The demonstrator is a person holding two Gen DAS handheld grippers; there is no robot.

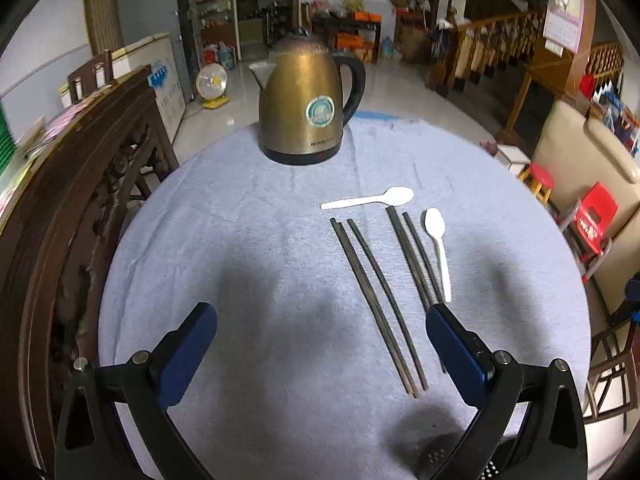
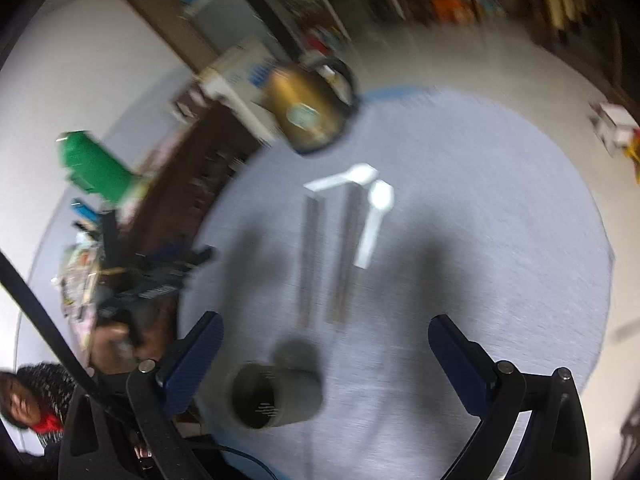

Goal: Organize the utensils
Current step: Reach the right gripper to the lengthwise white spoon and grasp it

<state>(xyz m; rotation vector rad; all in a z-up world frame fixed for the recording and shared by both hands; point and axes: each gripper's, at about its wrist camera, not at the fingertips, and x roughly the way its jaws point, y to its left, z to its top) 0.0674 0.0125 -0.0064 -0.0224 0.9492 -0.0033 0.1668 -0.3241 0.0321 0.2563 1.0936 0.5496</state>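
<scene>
Left wrist view: the left claw [image 1: 322,350] hangs spread and empty over the fuzzy grey tabletop [image 1: 240,248]. Two pairs of slim dark chopsticks [image 1: 378,306] and two white plastic spoons [image 1: 370,199] lie ahead, before a brass-coloured kettle [image 1: 306,100].

Right wrist view, blurred: the right claw [image 2: 326,360] is spread, empty, near a dark perforated holder [image 2: 276,394]. Best pinch a chopstick pair mid-length, squarely.

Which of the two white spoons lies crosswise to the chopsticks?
The far spoon, by the kettle; the other spoon runs alongside the chopsticks.
</scene>
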